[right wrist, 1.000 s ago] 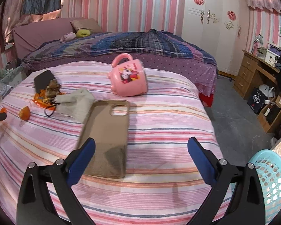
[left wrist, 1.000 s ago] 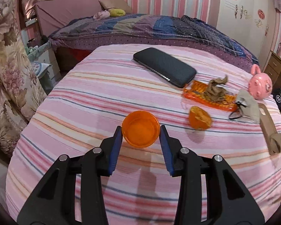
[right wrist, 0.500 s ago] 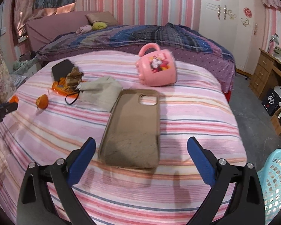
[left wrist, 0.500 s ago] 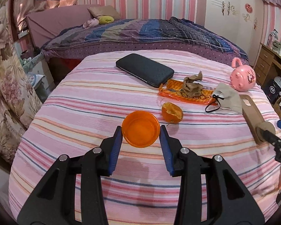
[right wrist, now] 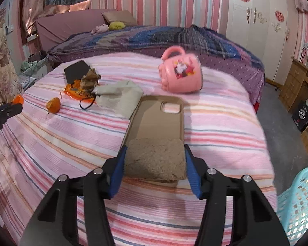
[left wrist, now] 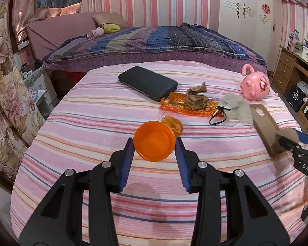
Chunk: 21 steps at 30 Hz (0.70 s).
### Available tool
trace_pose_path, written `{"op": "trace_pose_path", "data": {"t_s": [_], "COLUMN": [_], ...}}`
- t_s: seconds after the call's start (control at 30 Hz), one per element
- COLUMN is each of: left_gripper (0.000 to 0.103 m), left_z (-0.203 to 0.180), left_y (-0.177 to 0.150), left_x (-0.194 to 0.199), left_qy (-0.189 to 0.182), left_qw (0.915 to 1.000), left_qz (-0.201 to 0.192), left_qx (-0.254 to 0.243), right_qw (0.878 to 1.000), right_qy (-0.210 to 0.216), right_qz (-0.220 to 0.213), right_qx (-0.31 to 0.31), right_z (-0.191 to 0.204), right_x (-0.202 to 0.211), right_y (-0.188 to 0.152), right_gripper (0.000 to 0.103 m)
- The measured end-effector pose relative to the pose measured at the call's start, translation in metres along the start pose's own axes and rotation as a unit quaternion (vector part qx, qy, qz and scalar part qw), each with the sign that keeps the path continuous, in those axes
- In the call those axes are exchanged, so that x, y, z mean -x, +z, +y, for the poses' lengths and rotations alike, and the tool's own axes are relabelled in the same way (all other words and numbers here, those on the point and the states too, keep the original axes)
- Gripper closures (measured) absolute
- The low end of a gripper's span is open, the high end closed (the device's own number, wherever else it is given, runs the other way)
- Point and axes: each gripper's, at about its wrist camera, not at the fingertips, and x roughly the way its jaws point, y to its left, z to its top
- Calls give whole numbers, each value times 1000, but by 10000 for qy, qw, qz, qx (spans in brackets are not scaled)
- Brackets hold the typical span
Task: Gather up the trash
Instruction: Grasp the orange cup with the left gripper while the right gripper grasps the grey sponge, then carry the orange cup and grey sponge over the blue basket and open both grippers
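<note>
Since the earlier frame, right gripper (right wrist: 155,162) jaws have just been closing from wide apart; they now stand against both long sides of the tan phone case (right wrist: 157,131), at its near end where a fuzzy tan pad lies in it. Pads look in contact, so I read this as clamped, though only freshly so. Left gripper (left wrist: 154,143) has shifted across the bed (left wrist: 92,127) toward the litter cluster, unchanged in grip: clamped on the orange cap (left wrist: 154,142), held clear of the cover.

Layout on the striped bed:
- orange peel (left wrist: 173,124) just beyond the held cap, mid-bed
- orange wrapper (left wrist: 180,107) with crumpled brown paper (left wrist: 195,98) on it, touching the black phone (left wrist: 147,83) toward the far edge
- grey face mask (left wrist: 235,107) beside the wrapper, next to the phone case
- pink mug (right wrist: 181,73) on its side near the far right edge

Blue basket (right wrist: 297,207) sits off the bed's near right corner, on the floor.

Step in hand (judgement): both tools loaded or nearly so; pickup phase, nothing yet deposited.

Next move calls for: lift the case level so the pad does not slide out, then swing right and down to the basket. Whether the case counts as trash I cannot tell.
</note>
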Motion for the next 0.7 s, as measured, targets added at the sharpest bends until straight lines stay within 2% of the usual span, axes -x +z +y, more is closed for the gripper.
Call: {"op": "trace_pose_path", "data": {"t_s": [0.2, 0.47, 0.7], "left_gripper": [64, 64, 64], "left_z": [-17, -48, -79], "left_y": [4, 6, 8], "left_x": [7, 16, 29], "left_qy": [-116, -304, -513], "left_qw": [9999, 9991, 9979], "left_qz": [-113, -240, -347], "left_qx": [-22, -147, -176], "right_qw": [9994, 9980, 9926], "right_qy": [-101, -352, -960], "right_qz": [-317, -456, -627], "right_qx": [-100, -274, -401], "right_z": [-15, -52, -101], "right_x": [26, 61, 112], "right_y": [4, -3, -25], "right_gripper": [50, 50, 50]}}
